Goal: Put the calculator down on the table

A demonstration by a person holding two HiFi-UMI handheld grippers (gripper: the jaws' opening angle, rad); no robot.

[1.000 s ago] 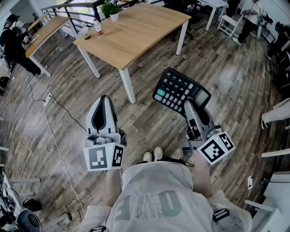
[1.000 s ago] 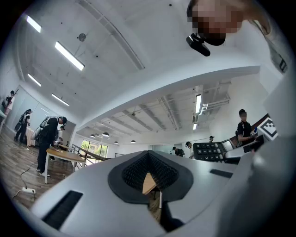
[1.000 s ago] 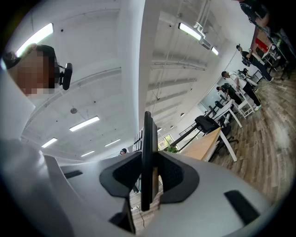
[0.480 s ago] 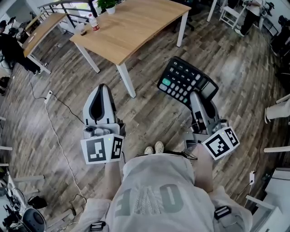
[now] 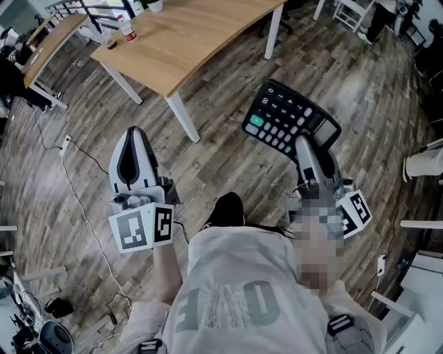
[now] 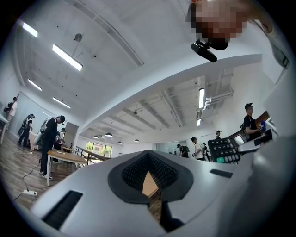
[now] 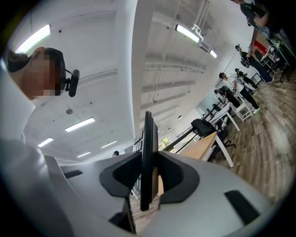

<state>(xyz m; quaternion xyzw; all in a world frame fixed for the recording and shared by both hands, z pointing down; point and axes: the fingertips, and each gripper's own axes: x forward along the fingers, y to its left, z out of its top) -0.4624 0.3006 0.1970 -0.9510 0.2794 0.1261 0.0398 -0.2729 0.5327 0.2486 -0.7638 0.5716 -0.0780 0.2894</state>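
Observation:
The black calculator (image 5: 291,123) with a green key hangs above the wood floor, tilted, with my right gripper (image 5: 305,143) shut on its near edge. In the right gripper view the calculator (image 7: 147,157) stands edge-on, pinched between the two dark pads. My left gripper (image 5: 131,133) is held out over the floor on the left, jaws together and nothing in them. The wooden table (image 5: 187,41) with white legs stands ahead, beyond both grippers. The left gripper view shows the calculator (image 6: 225,149) off to the right and the table (image 6: 69,157) at the left.
A bottle (image 5: 127,28) and a potted plant (image 5: 149,5) stand at the table's far left end. A cable with a power strip (image 5: 66,142) lies on the floor at the left. A second desk (image 5: 52,34) stands at the far left. White furniture (image 5: 422,162) lines the right edge.
The person has stepped forward: a dark shoe now shows below, and both grippers have moved on toward the table. The calculator stays gripped in the right gripper.

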